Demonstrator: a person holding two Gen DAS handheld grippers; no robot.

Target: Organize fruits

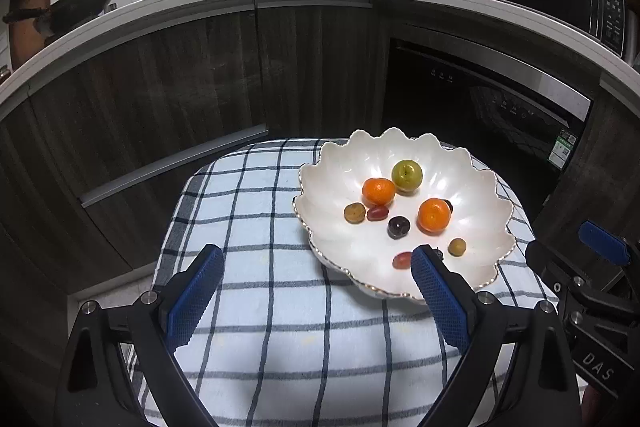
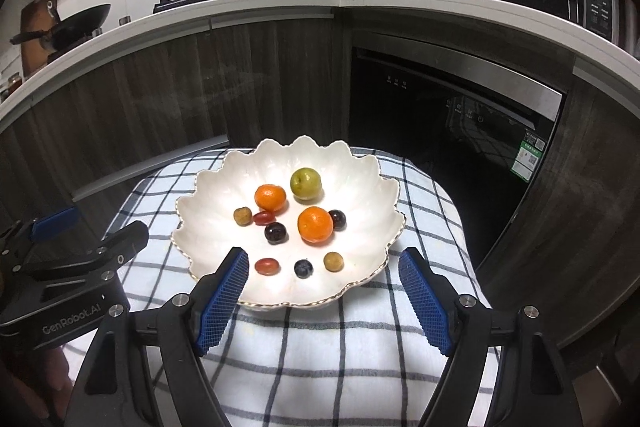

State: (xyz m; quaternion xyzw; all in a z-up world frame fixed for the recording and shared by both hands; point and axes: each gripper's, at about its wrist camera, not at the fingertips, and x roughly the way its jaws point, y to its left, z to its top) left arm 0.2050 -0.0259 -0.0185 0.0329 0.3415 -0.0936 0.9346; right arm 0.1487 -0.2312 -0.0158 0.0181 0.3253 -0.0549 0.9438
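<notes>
Step in hand: every fruit in sight already lay in the white scalloped ceramic bowl [image 2: 224,167] with its thin gold rim; by my reading the gathering was done or all but done, and neither tool carried anything.
Left gripper [image 1: 316,263]: blue ribbed pads stood wide apart with only cloth between them; the bowl lay ahead and to its right, its right pad overlapping the near rim in the left wrist view.
Right gripper [image 2: 323,265]: jaws stood fairly wide and empty, the bowl straight ahead, its near rim showing between the pads.
Fruits: two orange mandarins [image 2: 271,197], one round green fruit [image 2: 305,183], two small red oval tomatoes [image 2: 267,265], two dark round grapes [image 2: 275,232], one small blueberry [image 2: 303,268] and two tan round longans [image 2: 333,261] sat apart on the bowl's floor, none stacked.
Support: the blue-and-white checked cloth [image 2: 320,355] under the bowl showed no stray fruit, though its edges fell out of view.
Next move: if grouping by kind was wanted, I judged a narrow, gentle pinch on the small soft fruits nearest the right gripper would serve; otherwise withdrawing both tools.
</notes>
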